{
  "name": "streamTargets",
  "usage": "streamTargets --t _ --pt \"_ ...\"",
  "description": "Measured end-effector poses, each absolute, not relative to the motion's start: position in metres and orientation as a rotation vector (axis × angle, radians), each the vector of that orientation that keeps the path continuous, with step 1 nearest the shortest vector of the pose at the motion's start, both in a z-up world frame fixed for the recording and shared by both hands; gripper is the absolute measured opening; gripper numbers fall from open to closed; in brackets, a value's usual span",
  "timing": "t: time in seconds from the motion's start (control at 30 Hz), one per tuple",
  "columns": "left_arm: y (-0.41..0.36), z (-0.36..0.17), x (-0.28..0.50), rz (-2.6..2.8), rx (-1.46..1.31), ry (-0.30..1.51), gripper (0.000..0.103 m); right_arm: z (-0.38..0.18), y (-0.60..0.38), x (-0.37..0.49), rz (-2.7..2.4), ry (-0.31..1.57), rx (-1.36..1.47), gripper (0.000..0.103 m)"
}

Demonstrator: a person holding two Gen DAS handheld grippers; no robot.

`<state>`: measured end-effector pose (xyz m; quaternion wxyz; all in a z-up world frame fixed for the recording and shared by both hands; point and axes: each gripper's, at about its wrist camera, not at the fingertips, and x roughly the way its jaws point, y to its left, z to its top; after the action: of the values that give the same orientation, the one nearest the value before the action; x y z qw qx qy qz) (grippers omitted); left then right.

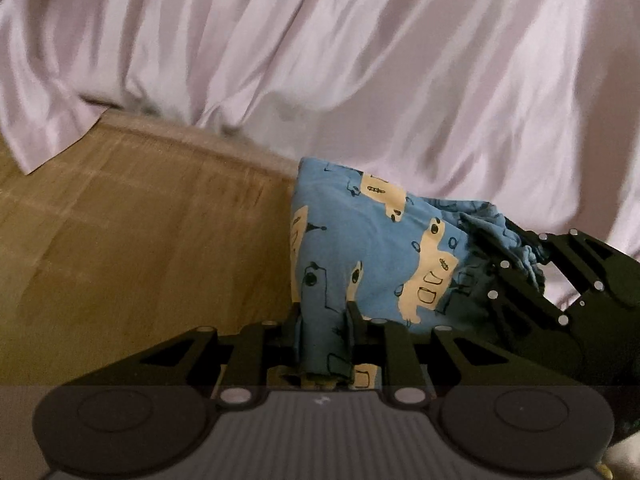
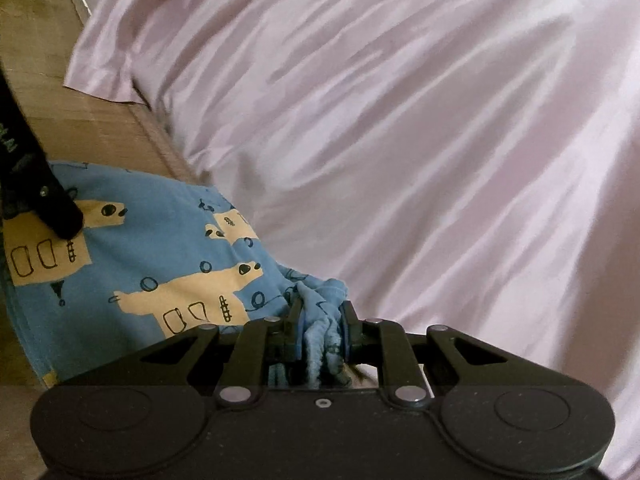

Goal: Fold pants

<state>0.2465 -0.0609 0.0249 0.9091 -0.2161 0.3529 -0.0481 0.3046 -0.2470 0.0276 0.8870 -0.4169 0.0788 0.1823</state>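
Note:
The pants (image 1: 360, 248) are blue with cream animal prints and black doodles, held up in the air between both grippers. In the left wrist view my left gripper (image 1: 323, 312) is shut on a flat edge of the fabric. The right gripper (image 1: 520, 264) shows at the right of that view, clamped on a bunched part. In the right wrist view my right gripper (image 2: 320, 312) is shut on a gathered, ribbed bunch of the pants (image 2: 132, 264). The left gripper's finger (image 2: 60, 216) reaches in from the upper left onto the cloth.
A wrinkled pale pink sheet (image 1: 360, 60) covers the bed behind and to the right, seen too in the right wrist view as the pink sheet (image 2: 400, 120). A wooden floor (image 1: 140, 240) lies to the left, below the sheet's hanging edge.

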Motion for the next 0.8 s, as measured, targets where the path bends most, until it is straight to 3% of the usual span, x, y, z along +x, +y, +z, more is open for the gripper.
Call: streamTargets --t 0.17,0.27,0.33,0.4,0.47,0.5,0.57,0.8 --pt "-0.062 0.002 0.287 -0.077 -0.469 0.727 0.023 0.02 -0.255 0.373 0.488 0.248 -0.788 0.02" --pt "-0.064 -0.025 0.304 -0.055 -0.445 0.797 0.024 -0.009 -0.257 0.401 0.502 0.349 -0.74 0.031" --pt "-0.061 -0.039 0.305 -0.048 -0.455 0.824 0.032 -0.028 -0.262 0.408 0.453 0.376 -0.724 0.033" --pt "-0.056 -0.041 0.298 -0.051 -0.448 0.785 0.044 -0.032 -0.273 0.41 0.42 0.387 -0.651 0.063" --pt "-0.058 -0.04 0.295 -0.059 -0.393 0.773 0.053 -0.029 -0.285 0.409 0.366 0.379 -0.575 0.074" --pt "-0.058 -0.038 0.295 -0.052 -0.367 0.773 0.063 -0.026 -0.291 0.408 0.342 0.38 -0.55 0.075" --pt "-0.056 -0.033 0.293 -0.006 -0.345 0.776 0.074 -0.019 -0.303 0.402 0.294 0.378 -0.501 0.079" --pt "-0.051 0.005 0.272 0.061 -0.365 0.747 0.094 0.027 -0.327 0.335 0.258 0.319 -0.381 0.102"
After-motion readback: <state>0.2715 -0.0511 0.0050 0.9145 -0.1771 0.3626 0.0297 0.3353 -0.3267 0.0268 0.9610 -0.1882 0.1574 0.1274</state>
